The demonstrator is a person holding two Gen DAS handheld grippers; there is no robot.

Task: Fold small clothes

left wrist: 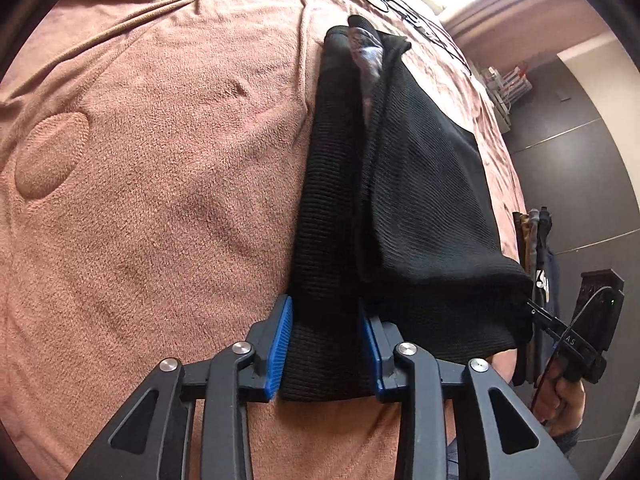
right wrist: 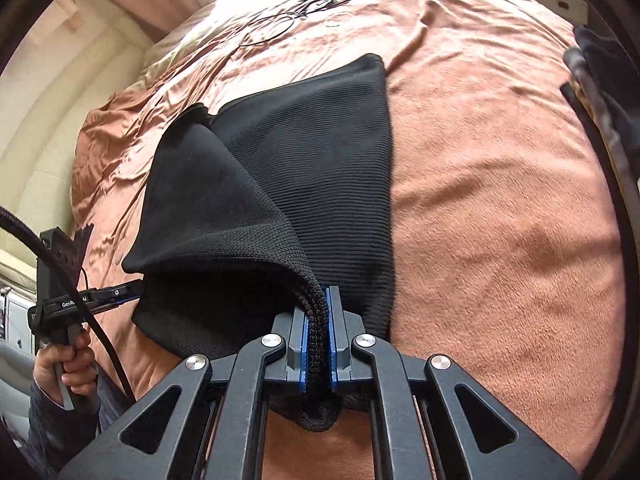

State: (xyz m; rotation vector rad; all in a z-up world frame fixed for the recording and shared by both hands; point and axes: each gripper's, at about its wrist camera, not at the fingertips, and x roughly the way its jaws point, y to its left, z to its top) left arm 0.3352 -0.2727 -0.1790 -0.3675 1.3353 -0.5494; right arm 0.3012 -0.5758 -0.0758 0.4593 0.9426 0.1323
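Lying near the bed's (left wrist: 140,200) near edge, a black garment (left wrist: 420,184) is partly folded, one flap lifted over the rest. Left tool (left wrist: 326,348): its blue pads (left wrist: 280,344) stand at a narrow gap with the ribbed hem band between them; the band fills the gap and touches both pads, so the tool grips it. Right tool (right wrist: 318,344): its pads (right wrist: 306,352) are almost together, pinching a thick knit edge of the garment (right wrist: 304,184), which bunches out behind them. In the right wrist view the lifted flap curls from that pinch toward the left tool (right wrist: 132,292), held by a hand (right wrist: 66,364) at the left border. In the left wrist view the right tool (left wrist: 534,310) meets the garment's right corner, with a hand (left wrist: 560,396) below it. A pinkish plush blanket (right wrist: 500,200) covers the bed, wrinkled toward its far edge, where thin black line markings (right wrist: 316,2) show.
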